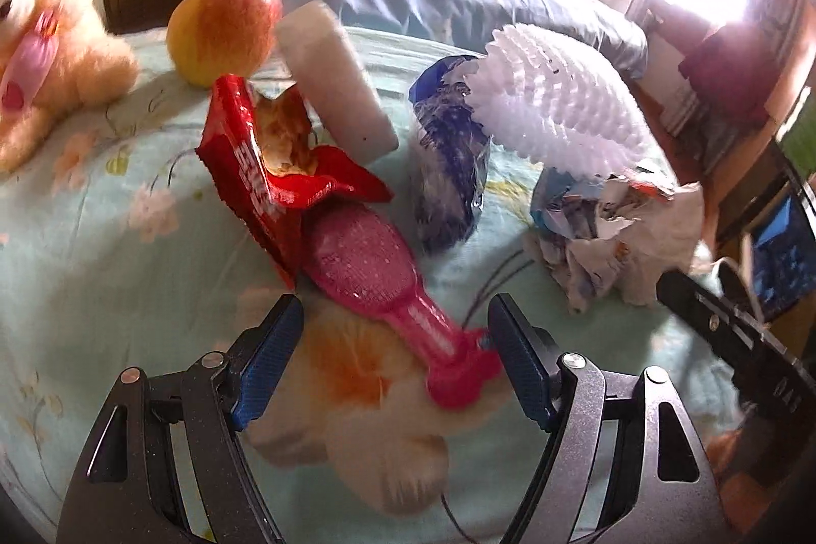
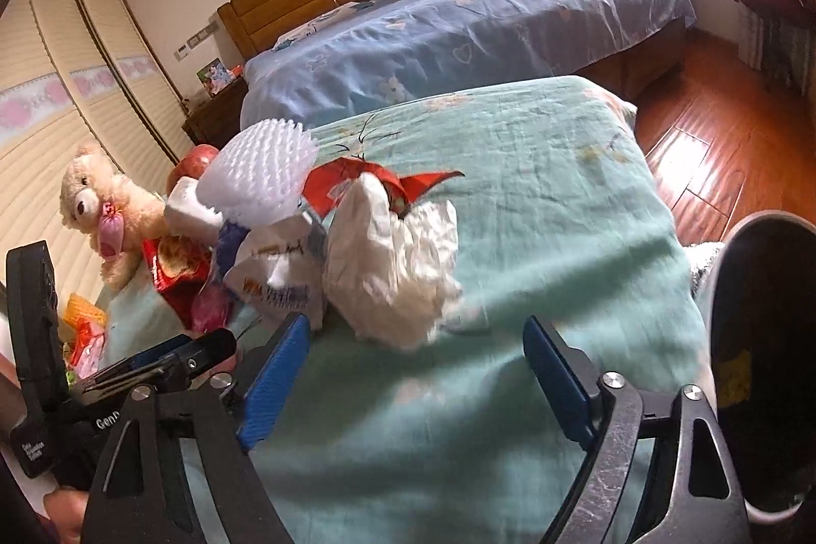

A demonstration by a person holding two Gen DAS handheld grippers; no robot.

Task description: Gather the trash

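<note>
The left gripper [image 1: 395, 360] stands wide open and holds nothing; the handle of a pink hairbrush [image 1: 367, 271] lies between its jaws, not clamped. The right gripper [image 2: 415, 373] is likewise open and empty, low in its frame above the green bedspread [image 2: 561, 187].

Directly ahead of the right gripper, at frame centre, lies a crumpled white paper wad [image 2: 395, 253]. Further out in the left view lie a red snack wrapper [image 1: 265, 177] at centre left, a blue packet [image 1: 449, 156] at centre, and a white foam fruit net [image 1: 556, 100] at upper right. An apple [image 1: 224, 29] and a plush bear [image 1: 46, 44] occupy the upper left.

A dark bin [image 2: 755, 365] shows at the right edge. Judged from this layout, all visible trash remains uncollected.
</note>
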